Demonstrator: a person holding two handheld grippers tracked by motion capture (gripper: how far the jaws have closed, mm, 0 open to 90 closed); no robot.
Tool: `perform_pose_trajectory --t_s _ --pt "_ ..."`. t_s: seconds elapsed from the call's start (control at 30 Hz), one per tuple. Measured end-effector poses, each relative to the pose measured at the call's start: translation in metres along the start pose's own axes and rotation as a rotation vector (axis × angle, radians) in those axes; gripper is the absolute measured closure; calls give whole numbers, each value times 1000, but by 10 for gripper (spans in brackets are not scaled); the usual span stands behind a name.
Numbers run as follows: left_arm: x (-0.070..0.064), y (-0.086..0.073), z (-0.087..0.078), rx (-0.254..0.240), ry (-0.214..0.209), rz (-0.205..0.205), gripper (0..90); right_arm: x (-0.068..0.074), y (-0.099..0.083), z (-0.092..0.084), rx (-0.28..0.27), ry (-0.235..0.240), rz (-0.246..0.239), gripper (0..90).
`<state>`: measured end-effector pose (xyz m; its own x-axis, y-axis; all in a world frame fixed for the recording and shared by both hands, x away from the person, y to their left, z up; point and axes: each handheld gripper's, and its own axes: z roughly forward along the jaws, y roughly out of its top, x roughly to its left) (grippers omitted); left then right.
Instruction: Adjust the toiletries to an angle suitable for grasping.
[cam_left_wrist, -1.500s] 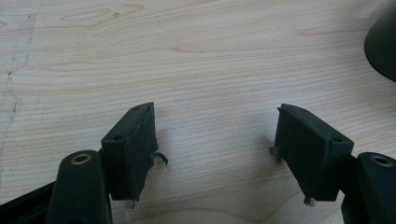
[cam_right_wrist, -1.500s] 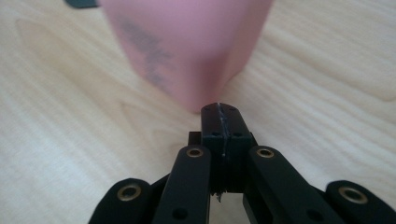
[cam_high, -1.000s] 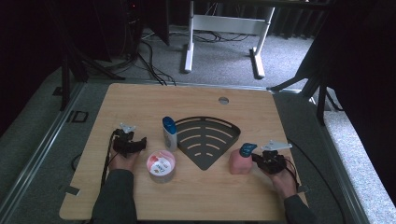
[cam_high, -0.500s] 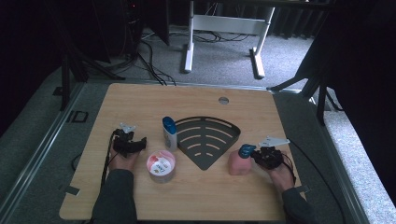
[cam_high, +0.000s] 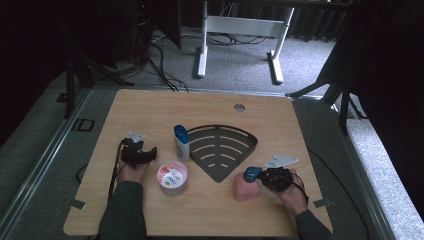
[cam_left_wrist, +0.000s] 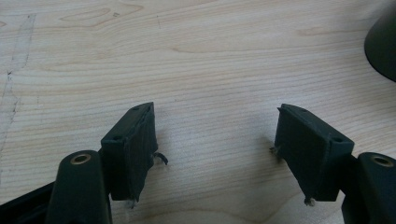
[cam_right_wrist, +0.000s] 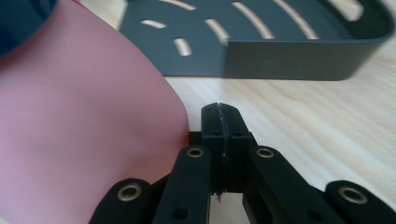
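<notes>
My left gripper (cam_high: 146, 153) rests on the wooden table (cam_high: 150, 107) at the left. Its jaws (cam_left_wrist: 215, 140) stand open over bare wood with nothing between them. My right gripper (cam_high: 265, 177) is at the front right, its jaws (cam_right_wrist: 219, 114) shut together and empty. It lies right beside a soft pink bottle (cam_right_wrist: 79, 121) with a blue cap (cam_high: 252, 173), whose pink side is just left of the jaws. Whether they touch I cannot tell. A black fan-shaped slotted tray (cam_high: 220, 150) sits mid-table, and its wall (cam_right_wrist: 299, 58) shows ahead of the right jaws.
A white bottle with a blue cap (cam_high: 181, 142) stands upright at the tray's left edge. A round pink-and-white tub (cam_high: 172, 177) sits in front of it, right of my left hand. A dark rounded edge (cam_left_wrist: 383, 51) shows at the far right of the left gripper view.
My right gripper has slid left, closer to the pink bottle. The left gripper has stayed where it was.
</notes>
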<state>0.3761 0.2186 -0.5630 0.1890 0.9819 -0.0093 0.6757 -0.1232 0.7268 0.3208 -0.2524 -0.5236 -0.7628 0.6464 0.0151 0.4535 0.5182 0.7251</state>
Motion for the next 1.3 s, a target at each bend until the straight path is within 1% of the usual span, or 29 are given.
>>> perform_pose_trajectory --t_s 0.07,0.1,0.13,0.17,0.23,0.4,0.43,0.5,0.57,0.77,0.83,1.0,1.07,1.13,1.23,1.3 --pt "0 0 0 1 0 1 297 8 0 0 1 16 -4 900" --pt "0 0 0 1 0 2 298 15 -1 0 1 30 -9 900" --pt "0 0 0 1 0 1 298 15 -1 0 1 30 -9 900" --pt "0 0 0 0 0 0 297 19 -3 -2 9 31 -12 900" --pt "0 0 0 0 -1 1 297 21 -5 -4 16 30 -11 900" --pt "0 0 0 1 -1 2 297 28 -19 -16 26 51 -4 900" --pt "0 0 0 2 -1 2 297 31 -22 -18 27 63 -6 900" --pt "0 0 0 2 -1 2 297 35 -24 -21 30 66 -21 900" --pt "0 0 0 1 0 1 297 39 -24 -22 28 67 -27 900" --pt "0 0 0 2 0 2 297 48 -25 -21 23 102 -29 900" --pt "0 0 0 2 0 2 297 53 -24 -20 27 122 -43 900" --pt "0 0 0 1 -1 3 297 65 -24 -20 30 150 -68 900" --pt "0 0 0 1 -1 3 297 70 -25 -21 27 163 -70 900" --pt "0 0 0 1 -1 3 297 71 -25 -21 27 169 -68 900" --pt "0 0 0 2 -1 3 297 78 -22 -17 23 190 -89 900" --pt "0 0 0 1 -1 3 297 80 -21 -16 24 190 -87 900"
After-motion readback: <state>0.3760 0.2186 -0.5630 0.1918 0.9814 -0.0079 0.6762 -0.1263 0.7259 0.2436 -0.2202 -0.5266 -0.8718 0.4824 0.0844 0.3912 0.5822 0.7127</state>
